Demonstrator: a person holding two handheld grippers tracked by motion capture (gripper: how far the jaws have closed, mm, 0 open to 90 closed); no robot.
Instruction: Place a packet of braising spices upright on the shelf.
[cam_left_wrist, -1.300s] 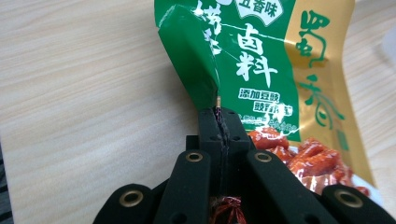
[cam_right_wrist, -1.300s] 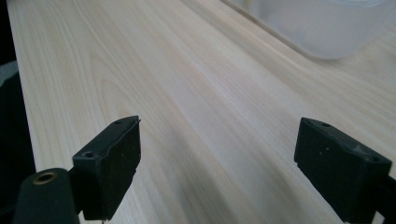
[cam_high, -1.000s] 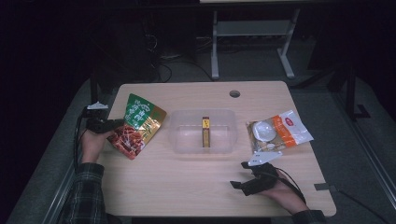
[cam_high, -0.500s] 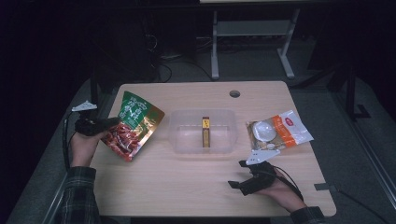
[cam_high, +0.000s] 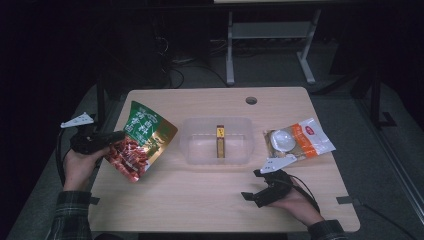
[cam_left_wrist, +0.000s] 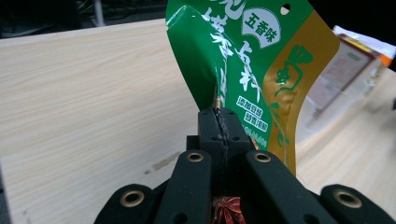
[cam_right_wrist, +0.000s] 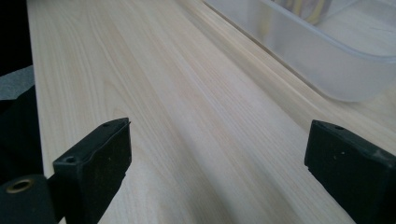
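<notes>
Jaws on the left gripper (cam_left_wrist: 218, 122) are pinched together on the edge of the green and red snack bag (cam_high: 142, 140), so it's held, not resting flat. In the left gripper view the bag stands up out of the jaws, its green top rising away from them. From the high view its long axis runs diagonal, green end toward the far side of the table, red end toward the person, at the table's left edge. The clear plastic bin (cam_high: 197, 146) sits just to the bag's right, mid-table, with a small upright box (cam_high: 220, 141) inside. My read: the bag goes into the bin next, a short carry rightward, and the left hand (cam_high: 77, 162) is the nearer one.

Right gripper (cam_high: 257, 187) rests on the wooden table (cam_high: 190, 200) near the front edge, jaws spread wide, nothing between them; the bin's wall shows just ahead of it. An orange and white packet (cam_high: 300, 142) lies right of the bin, apart from it.
</notes>
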